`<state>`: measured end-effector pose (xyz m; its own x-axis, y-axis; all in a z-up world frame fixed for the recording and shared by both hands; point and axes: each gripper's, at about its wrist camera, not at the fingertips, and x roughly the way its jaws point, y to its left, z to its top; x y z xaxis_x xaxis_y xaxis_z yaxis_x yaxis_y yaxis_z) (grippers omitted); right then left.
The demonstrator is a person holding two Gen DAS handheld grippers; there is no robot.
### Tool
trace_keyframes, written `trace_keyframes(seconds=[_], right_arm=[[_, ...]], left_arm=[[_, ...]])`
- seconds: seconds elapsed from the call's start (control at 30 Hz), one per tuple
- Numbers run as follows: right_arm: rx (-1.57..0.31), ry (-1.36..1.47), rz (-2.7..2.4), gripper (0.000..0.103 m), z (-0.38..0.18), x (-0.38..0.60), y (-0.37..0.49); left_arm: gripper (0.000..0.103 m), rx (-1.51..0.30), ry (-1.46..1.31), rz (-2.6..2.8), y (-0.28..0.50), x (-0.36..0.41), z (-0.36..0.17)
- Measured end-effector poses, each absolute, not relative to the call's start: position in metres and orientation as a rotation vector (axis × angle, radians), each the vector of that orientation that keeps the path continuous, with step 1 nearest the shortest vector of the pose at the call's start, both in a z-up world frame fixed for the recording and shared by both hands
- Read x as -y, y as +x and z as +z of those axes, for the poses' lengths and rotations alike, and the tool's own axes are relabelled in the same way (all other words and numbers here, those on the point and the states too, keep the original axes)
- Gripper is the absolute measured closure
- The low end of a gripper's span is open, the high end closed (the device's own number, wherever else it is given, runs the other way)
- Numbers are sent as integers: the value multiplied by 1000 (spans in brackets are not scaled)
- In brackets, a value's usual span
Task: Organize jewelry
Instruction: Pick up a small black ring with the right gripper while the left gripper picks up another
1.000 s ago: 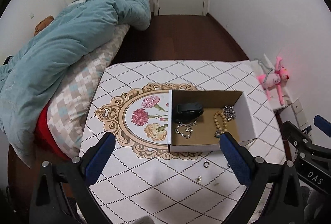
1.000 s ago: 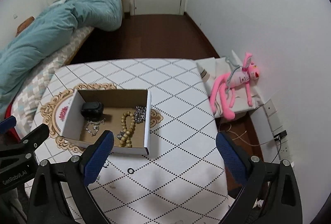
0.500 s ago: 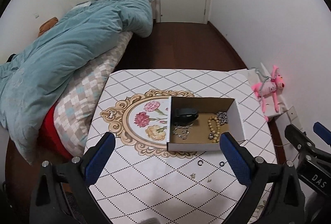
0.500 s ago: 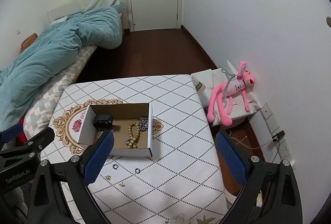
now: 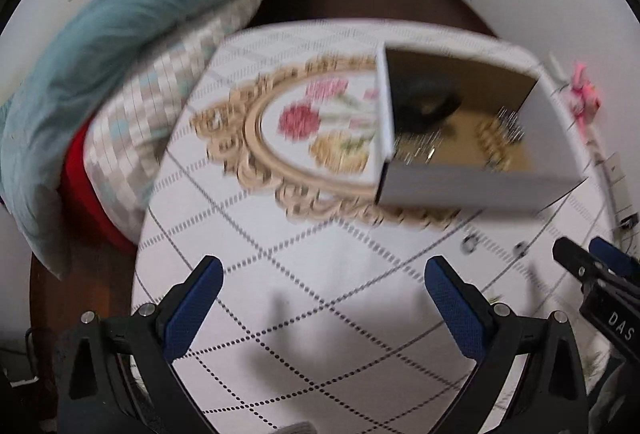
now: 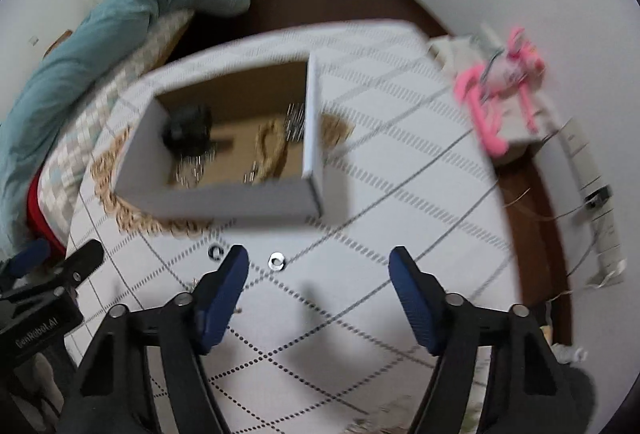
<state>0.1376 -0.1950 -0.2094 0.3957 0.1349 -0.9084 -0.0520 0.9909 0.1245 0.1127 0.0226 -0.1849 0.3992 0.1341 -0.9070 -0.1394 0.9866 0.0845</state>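
Left wrist view: the left gripper (image 5: 320, 292) hangs over the table (image 5: 320, 322), fingers wide and holding nothing. The box (image 5: 472, 189) sits far right of it, with a black item (image 5: 426, 101), beads (image 5: 494, 137) and blurred chains inside. Two rings (image 5: 468, 242) lie on the cloth just near of the box.

Right wrist view: the right gripper (image 6: 319, 276) is also spread wide and empty. One ring (image 6: 276, 260) lies between its fingertips; another (image 6: 216, 252) lies just left. The box (image 6: 224, 197) stands beyond them, and a pink toy (image 6: 508, 81) lies far right.
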Motion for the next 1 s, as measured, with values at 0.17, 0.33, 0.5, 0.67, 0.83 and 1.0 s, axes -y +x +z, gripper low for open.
trace_keyframes(seconds=[0.17, 0.33, 0.5, 0.67, 0.83, 1.0], right_arm=[[-1171, 52, 161, 45, -245, 178, 140], [-1134, -24, 171, 59, -254, 159, 138], [-1099, -100, 170, 90, -253, 150, 134], [-1108, -55, 161, 90, -248, 168, 126], [-1110, 4, 124, 90, -239, 196, 115], [-1116, 29, 88, 90, -240, 213, 108]], left_arm=[[0, -1214, -5, 199, 114, -29, -215], [0, -1231, -7, 207, 110, -32, -226], [0, -1229, -1, 186, 107, -24, -227], [1, -1196, 13, 97, 102, 1, -222], [13, -1165, 79, 3, 100, 30, -223], [25, -1144, 143, -47, 101, 52, -225]])
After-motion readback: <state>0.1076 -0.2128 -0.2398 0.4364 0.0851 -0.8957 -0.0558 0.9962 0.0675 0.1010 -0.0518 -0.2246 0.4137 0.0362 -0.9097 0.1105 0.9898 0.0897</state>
